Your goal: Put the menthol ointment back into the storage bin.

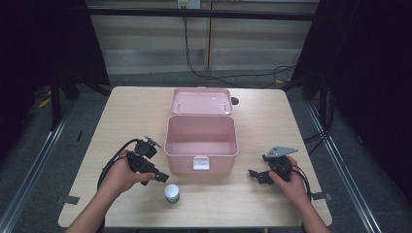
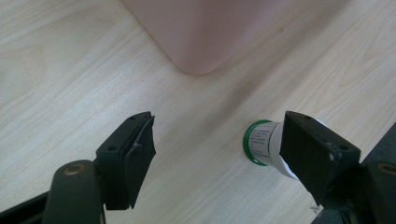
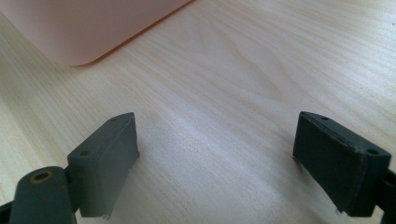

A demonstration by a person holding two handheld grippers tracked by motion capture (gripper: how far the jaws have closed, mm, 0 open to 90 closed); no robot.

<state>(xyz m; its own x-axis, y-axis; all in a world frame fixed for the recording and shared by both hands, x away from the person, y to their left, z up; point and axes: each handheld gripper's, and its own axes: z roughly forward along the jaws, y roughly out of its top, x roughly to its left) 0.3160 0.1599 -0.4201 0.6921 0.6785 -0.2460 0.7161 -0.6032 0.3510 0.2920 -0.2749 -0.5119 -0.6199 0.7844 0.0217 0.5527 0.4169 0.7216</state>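
Observation:
A pink box (image 1: 200, 143) stands open in the middle of the table, its lid (image 1: 201, 101) laid back behind it. A small white bottle with a green rim (image 1: 172, 192) stands upright in front of the box's left corner. My left gripper (image 1: 156, 176) is just left of that bottle and open. In the left gripper view the bottle (image 2: 262, 143) lies close beside the right jaw, partly hidden by it, and the box's corner (image 2: 198, 46) is ahead. My right gripper (image 1: 256, 174) is open over bare wood to the right of the box (image 3: 70, 28).
The wooden table (image 1: 262, 126) has free room on both sides of the box. A small dark round object (image 1: 235, 101) lies beside the lid at the back. Cables run along the floor behind the table.

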